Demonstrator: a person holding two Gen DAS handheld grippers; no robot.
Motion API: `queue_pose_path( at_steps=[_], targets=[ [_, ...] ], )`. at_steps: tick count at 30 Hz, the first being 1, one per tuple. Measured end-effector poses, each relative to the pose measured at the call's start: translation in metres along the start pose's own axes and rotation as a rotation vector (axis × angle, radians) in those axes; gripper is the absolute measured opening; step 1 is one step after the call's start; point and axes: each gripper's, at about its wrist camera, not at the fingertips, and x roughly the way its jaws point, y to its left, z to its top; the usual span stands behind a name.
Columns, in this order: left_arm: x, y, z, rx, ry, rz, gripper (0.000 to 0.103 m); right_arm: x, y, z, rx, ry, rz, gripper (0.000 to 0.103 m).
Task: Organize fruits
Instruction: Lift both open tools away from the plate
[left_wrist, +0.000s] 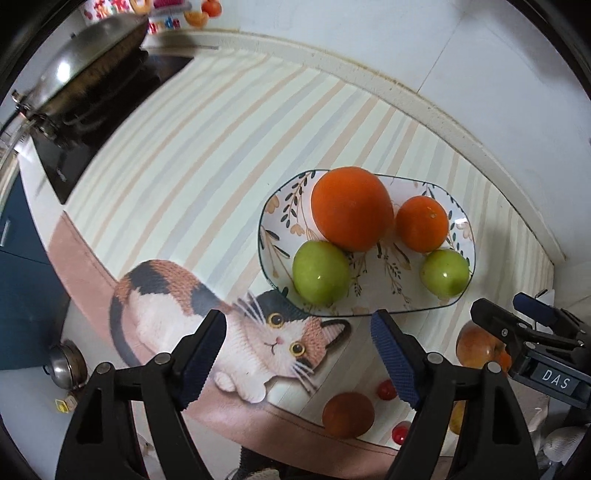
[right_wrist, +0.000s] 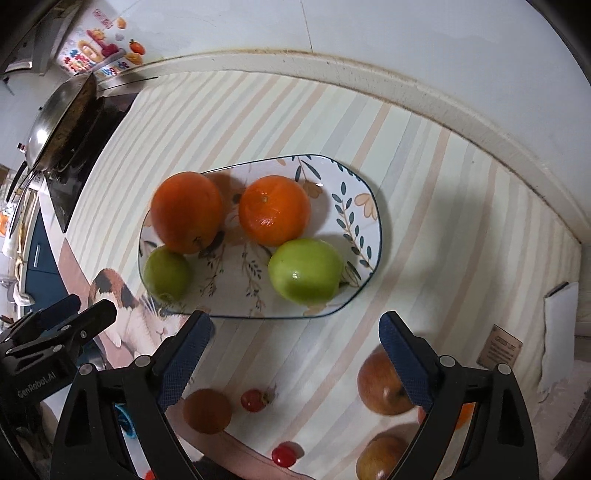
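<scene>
"DAS" stands in white on a small label on the right gripper — seen from the left wrist. "GenRobot.AI" runs along the left gripper body — right wrist view. A brown tag bears print too small to read.

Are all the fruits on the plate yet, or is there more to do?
Partly done. The plate already holds two oranges and two green apples. Nothing is in hand: the left claw and right claw are both open and empty. Still loose on the mat: a red apple, another apple, a brownish fruit and small tomatoes.
</scene>
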Motion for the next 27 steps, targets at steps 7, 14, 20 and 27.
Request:
queue_pose_path(
  at_steps=[7, 14, 20, 27],
  targets=[
    [-0.037, -0.005, -0.017, 0.018, -0.075, -0.005, 0.08, -0.04, 0.007, -0.023, -0.012, -0.078, -0.007, 0.095],
    [-0.074, -0.007, -0.033, 0.035, -0.148, -0.021, 0.08, -0.078, 0.017, -0.044, -0.023, -0.156, -0.006, 0.095],
    [-0.095, -0.008, -0.049, 0.045, -0.187, -0.038, 0.08, -0.11, 0.024, -0.062, -0.033, -0.23, -0.026, 0.095],
    [-0.11, -0.012, -0.065, 0.048, -0.234, -0.044, 0.079, -0.134, 0.028, -0.081, -0.03, -0.28, -0.026, 0.095]
  ],
)
